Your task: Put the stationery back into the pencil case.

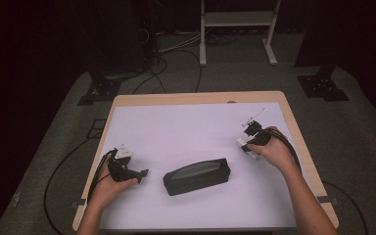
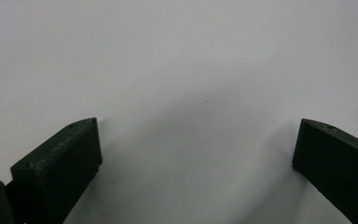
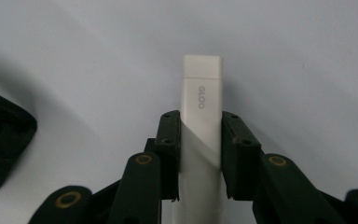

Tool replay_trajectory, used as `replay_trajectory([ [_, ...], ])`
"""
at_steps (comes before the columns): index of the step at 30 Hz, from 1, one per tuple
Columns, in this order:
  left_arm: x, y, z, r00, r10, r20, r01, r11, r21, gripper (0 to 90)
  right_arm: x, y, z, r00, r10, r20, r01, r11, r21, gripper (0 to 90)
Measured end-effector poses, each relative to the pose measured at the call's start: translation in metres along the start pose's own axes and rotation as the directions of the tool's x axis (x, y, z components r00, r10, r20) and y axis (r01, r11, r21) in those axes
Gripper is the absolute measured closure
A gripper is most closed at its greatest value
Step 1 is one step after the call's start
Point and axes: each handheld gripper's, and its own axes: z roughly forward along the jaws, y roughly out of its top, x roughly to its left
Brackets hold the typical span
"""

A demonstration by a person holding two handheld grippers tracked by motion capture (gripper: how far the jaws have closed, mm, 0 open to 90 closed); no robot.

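A white glue stick [image 3: 203, 79] marked GLOO lies lengthwise between the jaws of my right gripper [image 3: 200, 116], whose pads press on both its sides, just above the white sheet. In the high view the right gripper [image 1: 251, 141] is at the table's right side with the white stick [image 1: 245, 146] in it. My left gripper [image 1: 138, 173] rests at the left near the front; its jaws [image 2: 196, 126] stand wide apart with bare sheet between them. A black oblong case [image 1: 197, 176] lies between the two hands, and its edge [image 3: 0, 149] shows at the left of the right gripper view.
A white sheet [image 1: 191, 127] covers the wooden table [image 1: 196, 97]. Cables [image 1: 58, 171] trail from the grippers over the table edges to the grey floor. A white metal frame [image 1: 237, 29] and black stand bases [image 1: 323, 85] sit beyond the far edge.
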Motion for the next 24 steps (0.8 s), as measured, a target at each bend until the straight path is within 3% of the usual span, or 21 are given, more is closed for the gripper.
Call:
replay_trajectory([
  [11,0.000,0.000,0.000,1.0000,0.000,0.000,0.000,1.0000,0.000,0.2,0.013,0.000,-0.021,0.9956,-0.079,-0.051,0.077,0.996,-0.042,69.6],
  [18,0.000,0.000,0.000,1.0000,-0.003,0.000,0.003,1.0000,-0.003,0.2,0.023,0.001,-0.029,0.9913,-0.119,-0.057,0.116,0.992,-0.050,69.6],
  [24,0.000,0.000,0.000,1.0000,-0.003,0.000,0.003,1.0000,-0.003,0.2,0.034,0.005,-0.038,0.9809,-0.176,-0.082,0.171,0.983,-0.071,69.5],
])
